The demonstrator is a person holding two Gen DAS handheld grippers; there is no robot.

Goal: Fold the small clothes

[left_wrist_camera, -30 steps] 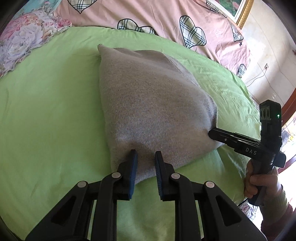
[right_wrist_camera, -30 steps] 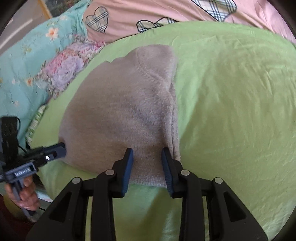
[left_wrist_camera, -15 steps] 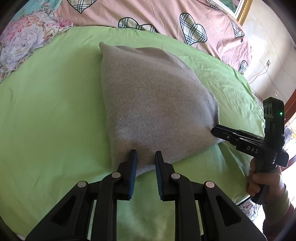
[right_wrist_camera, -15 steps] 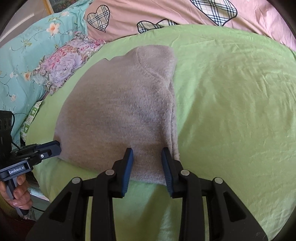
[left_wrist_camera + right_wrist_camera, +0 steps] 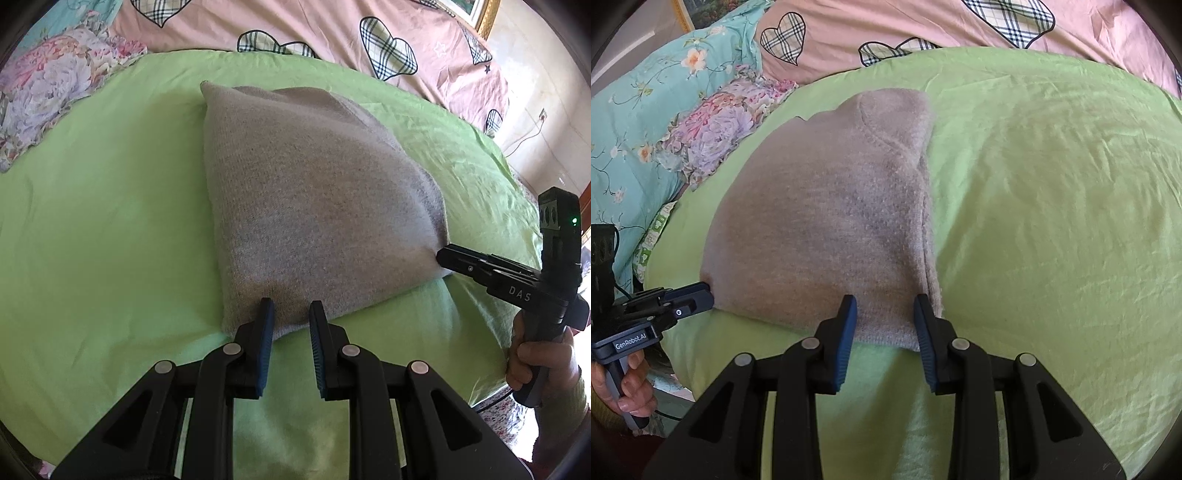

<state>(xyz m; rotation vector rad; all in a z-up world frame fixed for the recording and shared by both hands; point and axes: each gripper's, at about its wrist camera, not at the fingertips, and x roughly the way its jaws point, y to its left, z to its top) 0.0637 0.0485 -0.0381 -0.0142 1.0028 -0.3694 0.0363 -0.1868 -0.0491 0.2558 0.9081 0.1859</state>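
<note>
1. The grey knitted garment lies folded on the green sheet, near the front edge of the bed.
2. The left gripper stands at the garment's near hem. Its jaws are slightly apart, with a raised ridge of knit between the blue pads. Whether the pads press the fabric cannot be told.
3. The right gripper stands at the other near corner. Its jaws are spread wider, and the hem lies between the fingers. A firm pinch cannot be confirmed.
4. In the left wrist view, the right hand grips a black handle.
5. A pink heart-print quilt and a floral pillow lie behind the sheet.
</note>
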